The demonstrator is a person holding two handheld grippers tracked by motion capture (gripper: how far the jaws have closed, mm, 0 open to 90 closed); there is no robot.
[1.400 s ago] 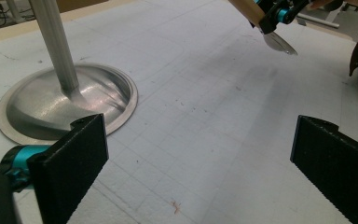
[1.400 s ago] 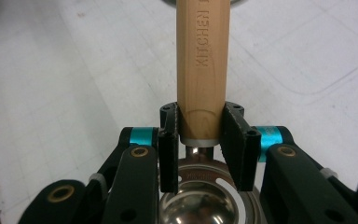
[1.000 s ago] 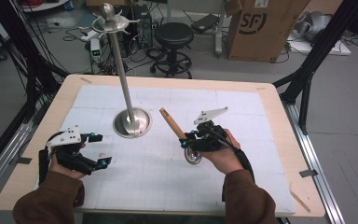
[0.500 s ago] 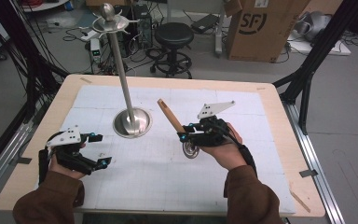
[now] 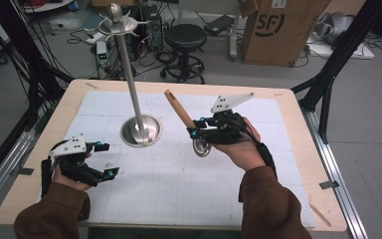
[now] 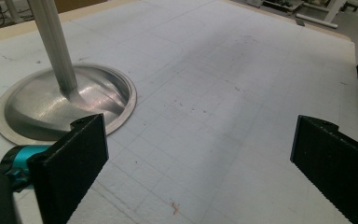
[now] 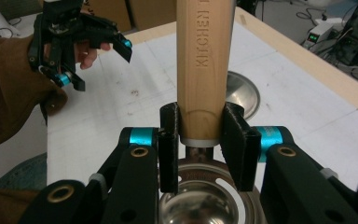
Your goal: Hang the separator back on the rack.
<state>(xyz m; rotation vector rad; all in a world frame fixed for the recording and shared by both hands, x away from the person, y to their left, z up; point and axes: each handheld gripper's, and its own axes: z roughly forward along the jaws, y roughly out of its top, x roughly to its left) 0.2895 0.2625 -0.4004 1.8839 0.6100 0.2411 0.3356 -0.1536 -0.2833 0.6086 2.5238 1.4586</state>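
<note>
Right gripper (image 5: 195, 134): clamped on wooden handle of small strainer (image 5: 202, 147), jaws pressing both sides of handle just above its metal collar; held clear above table; handle (image 7: 204, 65) slanted up and away toward far left in high view, stamped lettering legible in right gripper view, metal bowl hanging at lower end below jaws. Left gripper (image 5: 107, 160): jaws wide apart, nothing between them, resting low near front left of table, well apart from strainer; seen also in right gripper view (image 7: 98, 63) beyond handle. Table (image 5: 288, 107): light wood rim, top covered by white gridded mat (image 5: 159, 184). Stand (image 5: 140, 130): tall metal pole on round domed base, upright on mat left of centre, between the two grippers and farther back; base just beyond left gripper's jaw in left gripper view (image 6: 65, 105). Sleeves (image 5: 268, 209): brown, entering from bottom edge.
</note>
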